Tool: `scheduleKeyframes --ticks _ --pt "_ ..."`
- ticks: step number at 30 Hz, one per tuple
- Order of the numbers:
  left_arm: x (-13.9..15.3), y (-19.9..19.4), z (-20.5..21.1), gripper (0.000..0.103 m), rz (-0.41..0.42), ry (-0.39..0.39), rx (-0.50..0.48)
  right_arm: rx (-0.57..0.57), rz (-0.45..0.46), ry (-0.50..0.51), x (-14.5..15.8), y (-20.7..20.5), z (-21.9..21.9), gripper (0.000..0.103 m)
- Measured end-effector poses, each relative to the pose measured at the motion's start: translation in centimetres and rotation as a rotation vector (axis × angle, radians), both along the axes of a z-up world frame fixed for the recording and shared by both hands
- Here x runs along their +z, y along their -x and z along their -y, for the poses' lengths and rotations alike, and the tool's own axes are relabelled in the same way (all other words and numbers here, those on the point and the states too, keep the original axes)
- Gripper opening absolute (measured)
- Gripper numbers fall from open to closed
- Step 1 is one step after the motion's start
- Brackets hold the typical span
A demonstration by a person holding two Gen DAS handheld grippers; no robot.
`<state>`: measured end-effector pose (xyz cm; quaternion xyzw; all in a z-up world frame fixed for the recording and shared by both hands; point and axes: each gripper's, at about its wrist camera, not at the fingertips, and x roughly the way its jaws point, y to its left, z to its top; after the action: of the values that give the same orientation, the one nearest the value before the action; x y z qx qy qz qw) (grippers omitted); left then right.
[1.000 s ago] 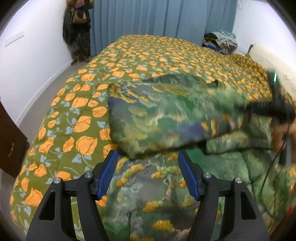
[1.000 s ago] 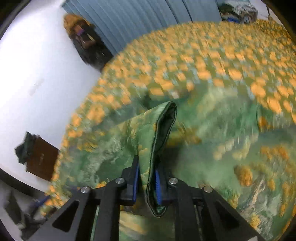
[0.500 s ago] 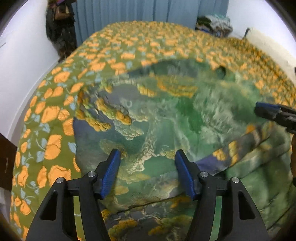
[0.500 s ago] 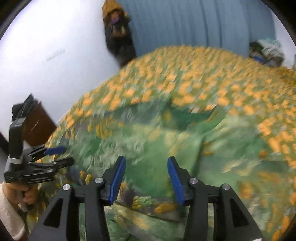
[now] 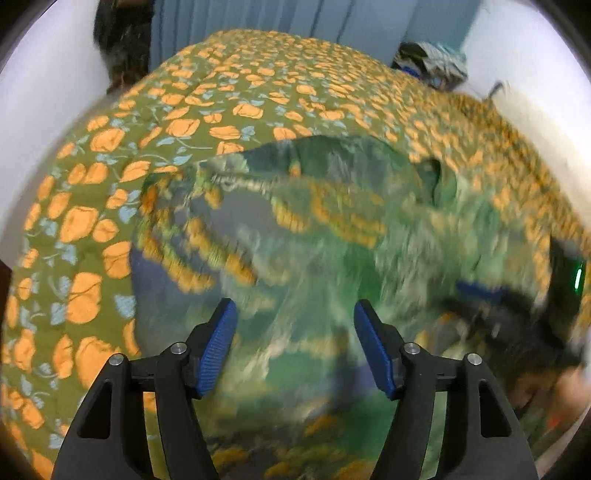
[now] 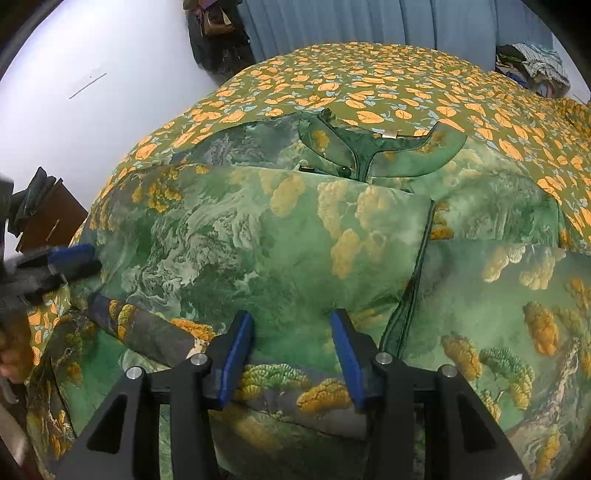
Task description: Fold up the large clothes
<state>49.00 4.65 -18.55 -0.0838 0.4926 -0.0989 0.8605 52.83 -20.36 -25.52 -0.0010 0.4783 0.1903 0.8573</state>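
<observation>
A large green padded jacket (image 6: 303, 236) with a tree and cloud print lies on the bed, collar (image 6: 380, 151) at the far side. One sleeve is folded across its front. In the left wrist view the jacket (image 5: 295, 236) is blurred by motion. My left gripper (image 5: 293, 321) is open and empty just above the jacket's near part. My right gripper (image 6: 291, 332) is open and empty over the folded sleeve. The left gripper also shows at the left edge of the right wrist view (image 6: 70, 258), and the right gripper shows blurred in the left wrist view (image 5: 491, 299).
The bed has an olive cover with orange flowers (image 6: 388, 81). A blue curtain (image 6: 369, 18) hangs behind it. Clothes are piled at the far right (image 6: 532, 62). Dark garments hang on the wall at the left (image 6: 214, 33). A brown cabinet (image 6: 51, 218) stands beside the bed.
My right gripper let go of the sleeve edge and opened; the sleeve now lies folded over the jacket front. My left gripper moved forward over the jacket, still open.
</observation>
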Motion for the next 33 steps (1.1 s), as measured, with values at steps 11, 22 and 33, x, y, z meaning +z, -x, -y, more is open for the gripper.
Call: scheduleKeyframes --ticks 11,22,33 --pt "-1.5 -9.6 1.0 0.072 0.003 -0.012 0.046 -0.003 0.013 -0.015 0.0 0.5 0.0 0.045" --pt "-2.7 -2.7 1.4 0.074 -0.043 -0.051 -0.101 0.002 0.008 -0.004 -0.1 0.4 0.0 0.045" --pt "6.1 10.2 -2.9 0.082 -0.015 -0.175 -0.128 -0.042 0.115 0.042 6.8 7.5 3.3 0.063"
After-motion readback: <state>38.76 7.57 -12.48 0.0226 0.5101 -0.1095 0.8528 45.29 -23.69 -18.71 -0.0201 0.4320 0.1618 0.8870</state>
